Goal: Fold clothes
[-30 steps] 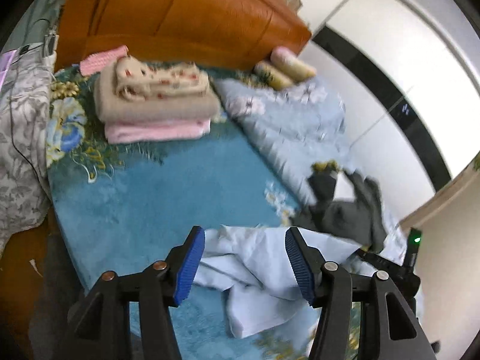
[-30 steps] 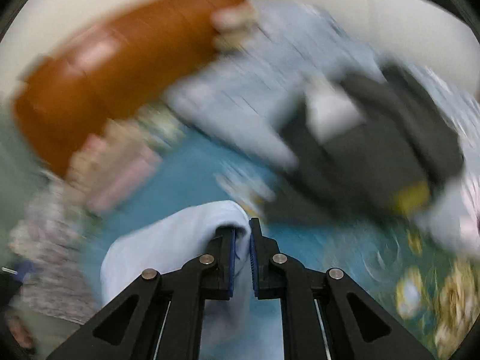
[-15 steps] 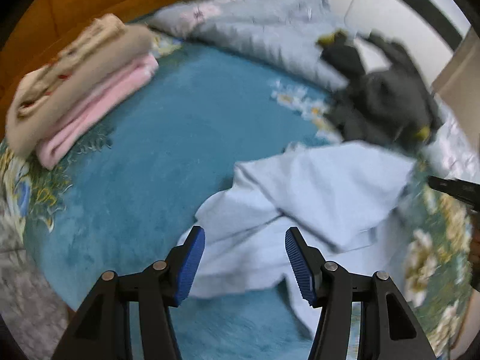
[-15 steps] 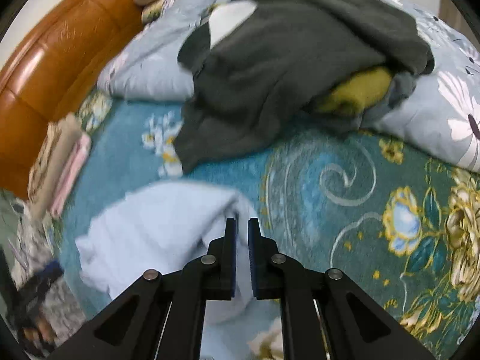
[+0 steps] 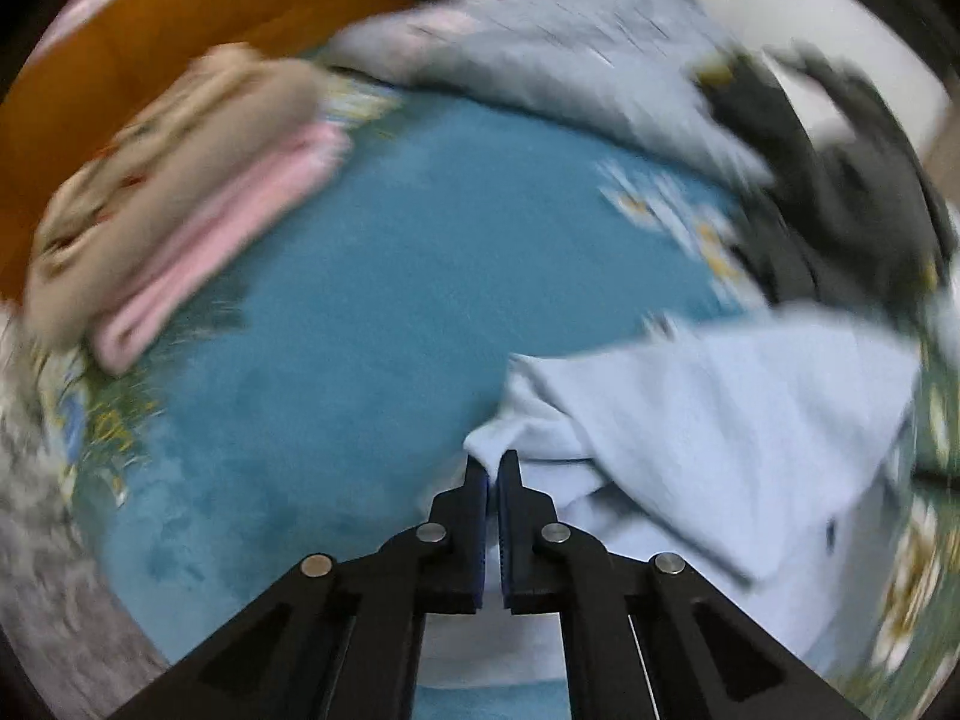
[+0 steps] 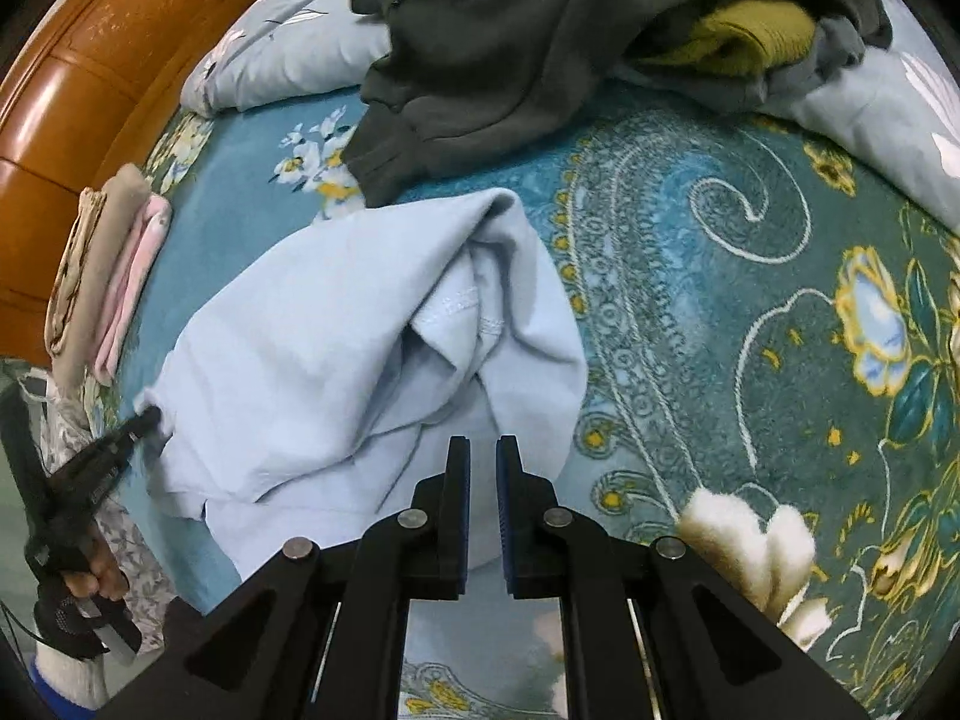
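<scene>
A: Left wrist view first; what has changed?

B: The left gripper (image 5: 493,468), spread wide a second ago above the pale blue garment (image 5: 720,420), has dropped and snapped together; its blue pads now pinch the garment's near corner right at the tips; beyond them, teal bedcover (image 5: 390,270); far to their left, the folded stack (image 5: 180,192). The picture is blurred.

A: And the right wrist view?

B: The right gripper (image 6: 482,450) is pressed nearly together, as before; pale cloth (image 6: 336,348) runs between its pads and spreads ahead and left; a dark sweatshirt (image 6: 510,48) lies beyond. The view was smeared earlier; now it is sharp and nearer the bed.

A: Meaning?

B: Both ends look held; I'd judge a fold can begin.
</scene>
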The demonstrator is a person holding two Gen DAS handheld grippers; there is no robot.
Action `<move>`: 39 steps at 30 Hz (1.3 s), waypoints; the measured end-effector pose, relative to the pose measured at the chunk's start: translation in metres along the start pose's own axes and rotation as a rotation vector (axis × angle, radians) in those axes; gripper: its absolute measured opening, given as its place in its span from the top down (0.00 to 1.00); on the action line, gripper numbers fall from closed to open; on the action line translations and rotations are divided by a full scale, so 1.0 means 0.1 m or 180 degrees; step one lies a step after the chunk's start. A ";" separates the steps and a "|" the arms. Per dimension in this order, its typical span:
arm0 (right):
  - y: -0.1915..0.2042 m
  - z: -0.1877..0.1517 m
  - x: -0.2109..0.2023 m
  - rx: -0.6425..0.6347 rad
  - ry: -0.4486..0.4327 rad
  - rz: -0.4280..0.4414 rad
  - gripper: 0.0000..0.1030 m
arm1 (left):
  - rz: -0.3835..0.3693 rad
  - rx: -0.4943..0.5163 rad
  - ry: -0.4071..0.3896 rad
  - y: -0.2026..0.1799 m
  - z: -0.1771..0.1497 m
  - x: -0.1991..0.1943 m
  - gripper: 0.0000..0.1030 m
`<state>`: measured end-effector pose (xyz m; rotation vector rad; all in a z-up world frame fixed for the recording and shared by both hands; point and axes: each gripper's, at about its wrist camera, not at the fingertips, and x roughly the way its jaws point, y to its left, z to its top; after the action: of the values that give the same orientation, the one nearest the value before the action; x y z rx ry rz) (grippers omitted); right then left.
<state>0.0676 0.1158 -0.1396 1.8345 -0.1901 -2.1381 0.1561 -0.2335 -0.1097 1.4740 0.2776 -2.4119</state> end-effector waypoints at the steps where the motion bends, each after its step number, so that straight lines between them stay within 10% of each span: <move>1: 0.01 -0.01 -0.01 -0.0022 -0.0014 0.0007 0.92 | 0.0095 -0.0152 -0.0099 0.18 0.05 -0.08 0.96; 12: 0.56 0.04 0.12 -0.0493 -0.0017 0.0333 0.90 | 0.0445 -0.1241 -0.0080 1.64 -0.13 -0.27 0.97; 19: 1.14 -0.11 0.33 -0.1168 0.0010 0.0305 0.65 | 0.0415 -0.1098 -0.0164 1.49 -0.22 -0.38 0.97; 30: 0.97 -0.22 0.33 -0.0394 0.0246 0.1276 0.62 | 0.0247 -0.0973 -0.0578 1.23 -0.07 -0.77 0.97; 39: 1.17 -0.29 0.43 -0.0572 0.0093 0.1210 0.50 | 0.0190 -0.0980 -0.0649 1.09 -0.13 -0.95 0.97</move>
<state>0.1086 -0.0051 -0.1496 1.5809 -0.3024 -1.8041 0.2457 -0.3172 -0.0319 1.0804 0.5226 -2.3223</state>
